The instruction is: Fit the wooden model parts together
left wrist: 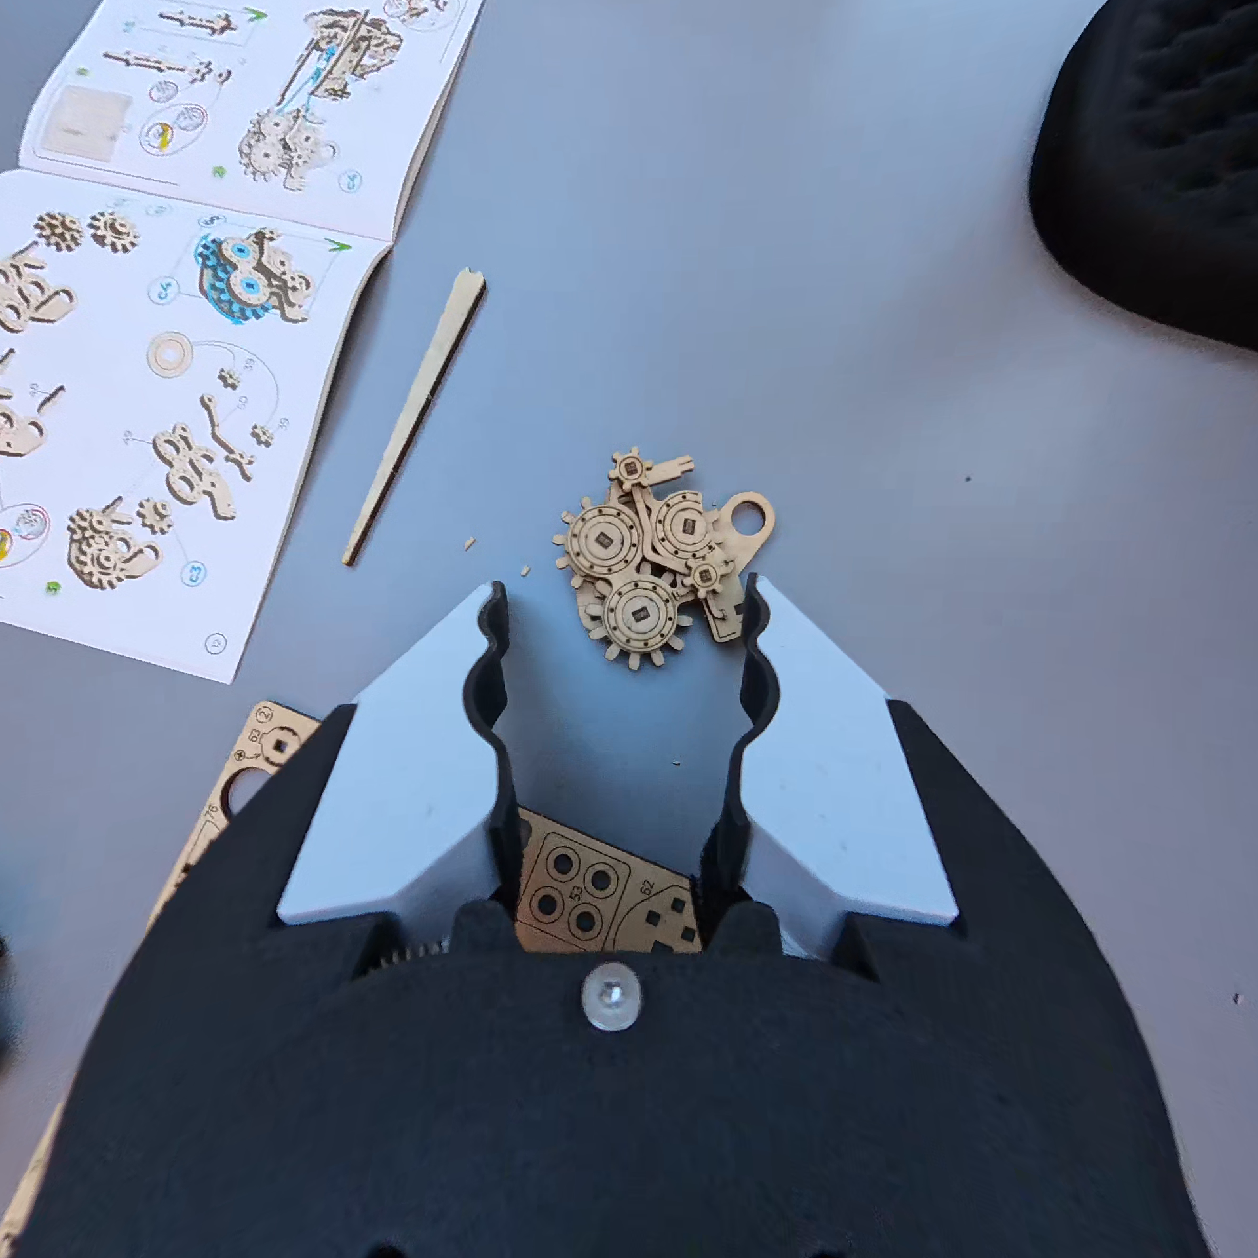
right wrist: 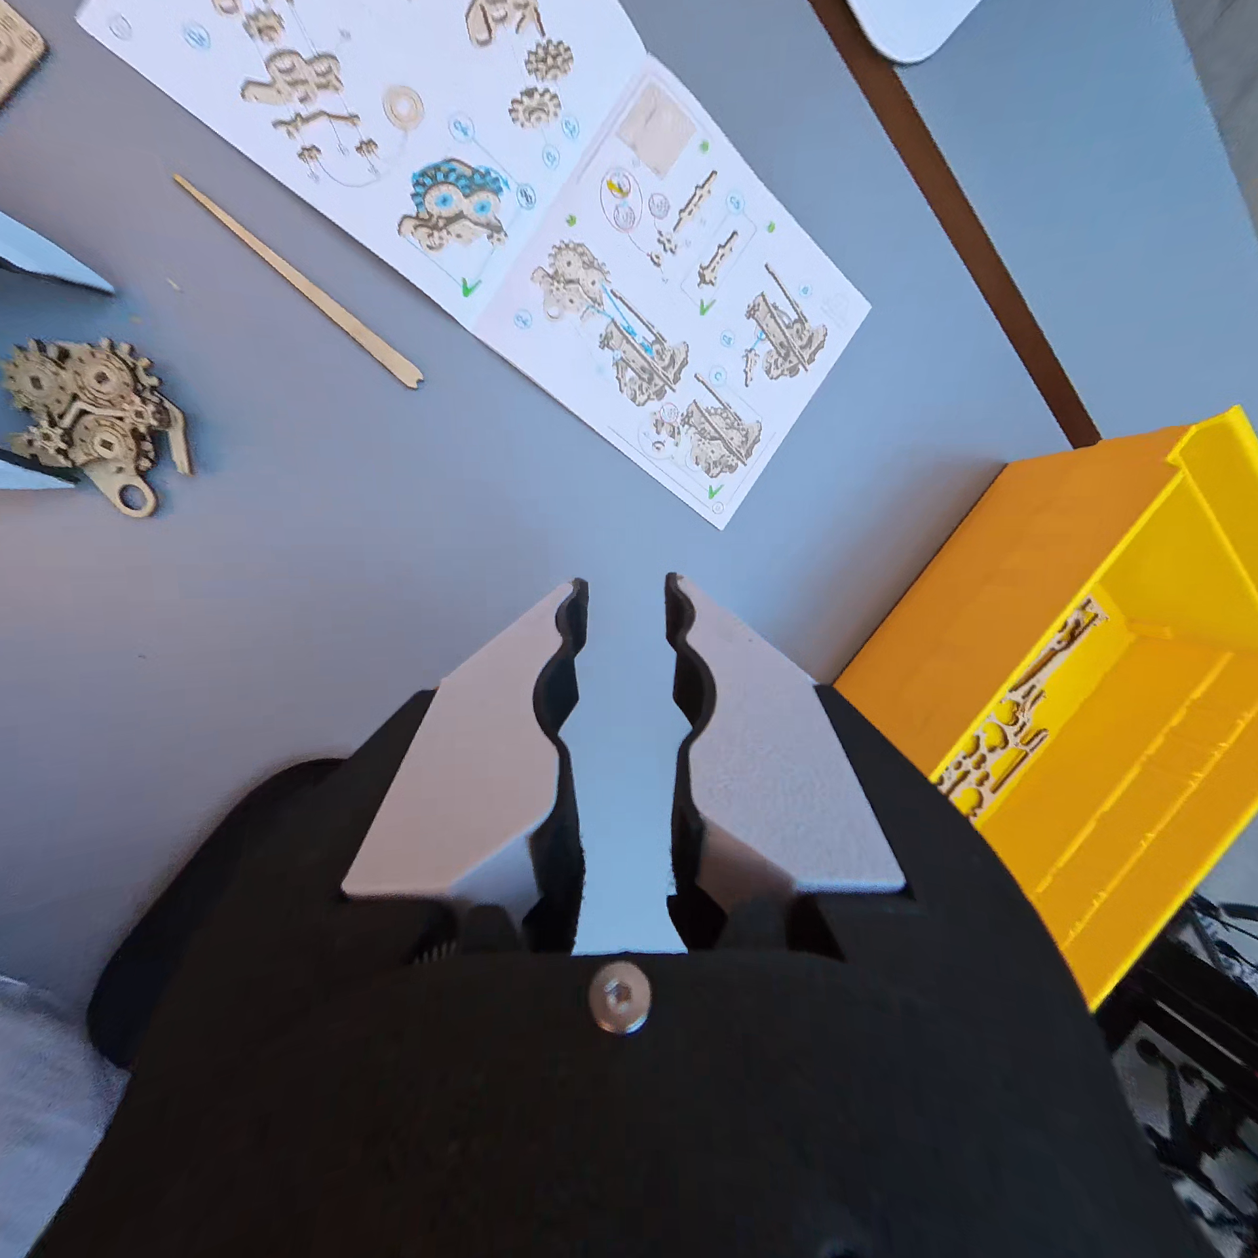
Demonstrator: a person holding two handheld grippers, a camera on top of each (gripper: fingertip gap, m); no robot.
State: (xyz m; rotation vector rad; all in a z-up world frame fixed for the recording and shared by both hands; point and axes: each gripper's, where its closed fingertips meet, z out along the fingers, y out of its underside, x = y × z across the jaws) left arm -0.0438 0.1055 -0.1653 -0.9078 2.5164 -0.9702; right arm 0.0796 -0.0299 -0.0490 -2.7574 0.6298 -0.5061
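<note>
A wooden gear assembly [left wrist: 657, 555] with several cogs and a ring tab lies flat on the grey table. My left gripper [left wrist: 625, 589] is open, its tips on either side of the assembly's near edge, the right tip close beside it. The assembly also shows at the left of the right wrist view [right wrist: 95, 418], with the left gripper's white fingers [right wrist: 54, 265] on either side of it. My right gripper [right wrist: 625, 585] is partly open and empty above bare table, well right of the assembly. A tapered wooden stick [left wrist: 415, 415] lies left of the assembly.
An open instruction booklet [left wrist: 170, 327] lies at the left and shows in the right wrist view [right wrist: 517, 224]. A laser-cut wooden parts sheet [left wrist: 599, 892] lies under my left gripper. A yellow bin [right wrist: 1089, 681] holding a wooden sheet remnant stands at the right. A black padded object [left wrist: 1157, 170] sits far right.
</note>
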